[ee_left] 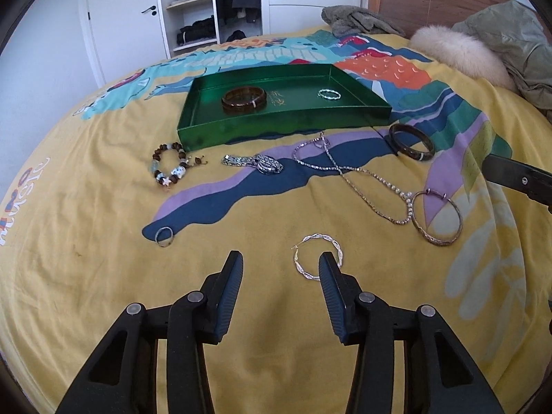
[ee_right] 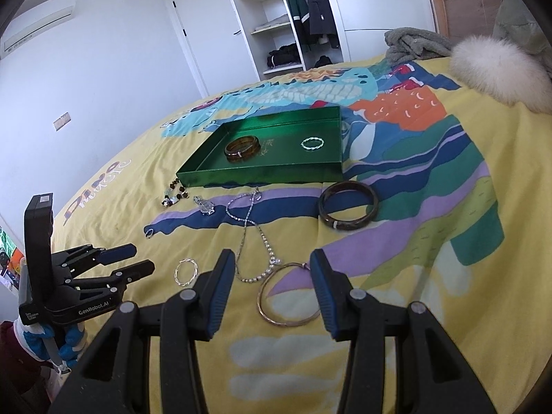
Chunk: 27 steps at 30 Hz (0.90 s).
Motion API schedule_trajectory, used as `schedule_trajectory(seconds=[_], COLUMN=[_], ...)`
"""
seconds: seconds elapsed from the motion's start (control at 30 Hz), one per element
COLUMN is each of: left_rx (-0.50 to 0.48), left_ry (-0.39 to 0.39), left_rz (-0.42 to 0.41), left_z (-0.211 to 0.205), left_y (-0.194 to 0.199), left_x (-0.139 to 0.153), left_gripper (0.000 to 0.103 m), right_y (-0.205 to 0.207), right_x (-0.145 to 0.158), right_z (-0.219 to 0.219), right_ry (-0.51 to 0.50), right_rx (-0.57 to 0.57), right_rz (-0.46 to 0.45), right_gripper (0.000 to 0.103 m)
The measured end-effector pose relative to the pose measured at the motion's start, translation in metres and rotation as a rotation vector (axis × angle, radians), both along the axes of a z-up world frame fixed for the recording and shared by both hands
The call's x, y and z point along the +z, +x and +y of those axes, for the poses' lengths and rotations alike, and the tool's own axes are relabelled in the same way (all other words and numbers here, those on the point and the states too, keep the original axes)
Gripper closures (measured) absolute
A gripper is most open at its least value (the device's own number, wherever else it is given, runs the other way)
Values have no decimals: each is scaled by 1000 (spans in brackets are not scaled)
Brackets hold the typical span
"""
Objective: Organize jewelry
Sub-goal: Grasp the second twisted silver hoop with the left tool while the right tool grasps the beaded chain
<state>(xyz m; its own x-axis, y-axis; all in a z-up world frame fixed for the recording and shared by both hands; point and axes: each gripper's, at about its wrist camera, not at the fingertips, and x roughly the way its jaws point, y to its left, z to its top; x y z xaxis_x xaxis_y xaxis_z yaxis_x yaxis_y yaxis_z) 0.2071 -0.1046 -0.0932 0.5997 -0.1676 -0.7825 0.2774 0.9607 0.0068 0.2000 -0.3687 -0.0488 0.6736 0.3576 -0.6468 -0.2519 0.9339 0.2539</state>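
one green tray (ee_left: 207,127) sits mid-bed, holding two pieces: a brown bangle (ee_left: 244,99) and a small twisted ring (ee_left: 329,94). seven pieces lie loose on the bedspread (ee_left: 86,276) in front of the tray's near wall. left gripper (ee_left: 280,262) fingers apart, empty, beside the twisted hoop (ee_left: 312,241). right gripper (ee_right: 272,262) fingers apart over the thin bangle (ee_right: 272,317). bare yellow cloth lies nearest both.

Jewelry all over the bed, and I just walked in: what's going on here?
A person is sorting jewelry into a green tray with two handheld tools. Two brown bangles and a twisted ring are already inside. The left tool, open, hovers by the twisted hoop earring; the right tool, open, hangs over the thin metal bangle. Neither holds anything.
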Motion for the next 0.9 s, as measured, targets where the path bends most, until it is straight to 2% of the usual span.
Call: schedule_trajectory(seconds=[0.2, 0.3, 0.57, 0.67, 0.8, 0.9], left_rx=[-29, -40, -84, -100, -112, -119], left_ry=[-14, -14, 27, 36, 44, 15], left_rz=[71, 102, 121, 119, 117, 117], left_z=[-6, -9, -18, -20, -23, -22], left_y=[16, 21, 23, 24, 27, 28], left_x=[-21, -31, -44, -46, -50, -52], left_gripper=[66, 72, 80, 83, 85, 94], right_y=[29, 42, 76, 87, 96, 99], right_x=[-22, -33, -64, -75, -85, -88], right_z=[19, 30, 46, 52, 60, 64], right_ry=[-3, -16, -45, -55, -77, -87], right_rx=[58, 86, 122, 138, 160, 171], right_rz=[54, 79, 142, 165, 184, 193], right_gripper=[60, 60, 61, 65, 77, 89])
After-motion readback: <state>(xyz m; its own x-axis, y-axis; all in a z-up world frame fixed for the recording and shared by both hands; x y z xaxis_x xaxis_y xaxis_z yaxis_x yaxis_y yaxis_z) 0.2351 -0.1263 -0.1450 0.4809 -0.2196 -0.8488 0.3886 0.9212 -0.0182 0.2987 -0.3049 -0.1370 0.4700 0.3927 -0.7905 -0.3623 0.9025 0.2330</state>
